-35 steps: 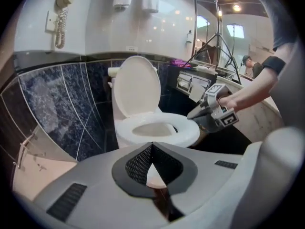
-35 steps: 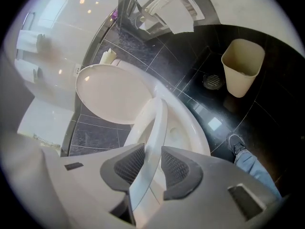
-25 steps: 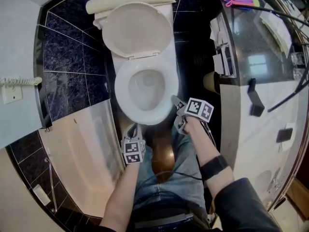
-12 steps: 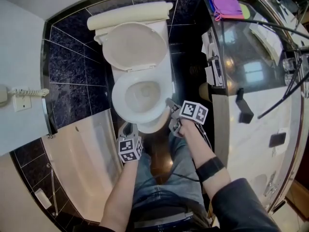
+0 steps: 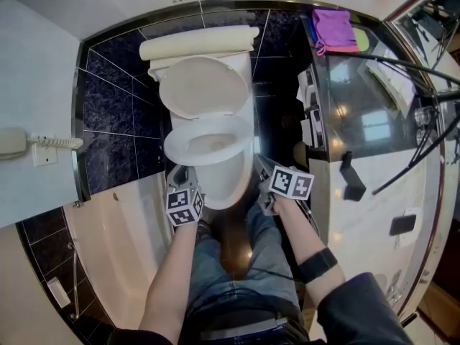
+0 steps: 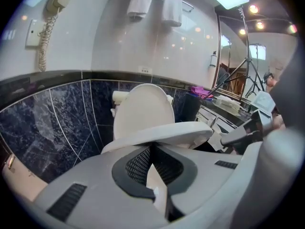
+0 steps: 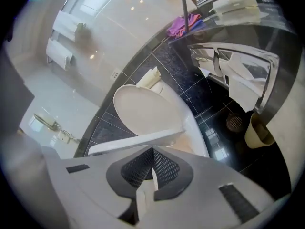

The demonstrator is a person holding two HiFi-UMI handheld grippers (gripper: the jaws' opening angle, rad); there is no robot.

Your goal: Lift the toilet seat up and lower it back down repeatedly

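Seat (image 6: pixel 162 136) is what we steer by: half raised, its front rim runs crosswise just above both tips, the left claw (image 6: pixel 151 149) pressed together, the right claw (image 7: pixel 152 151) just snapped together, neither pinching anything, both equally near.

Dark glossy floor (image 7: pixel 209 128), white toilet (image 5: pixel 226 185) standing on it, beige bin (image 7: pixel 257 131) near a round drain (image 7: pixel 234 122)

One toilet (image 5: pixel 205 113), one wall phone (image 5: pixel 14 144), two hanging towels (image 6: pixel 139 3) (image 6: pixel 171 11), one purple cloth (image 5: pixel 334 29).
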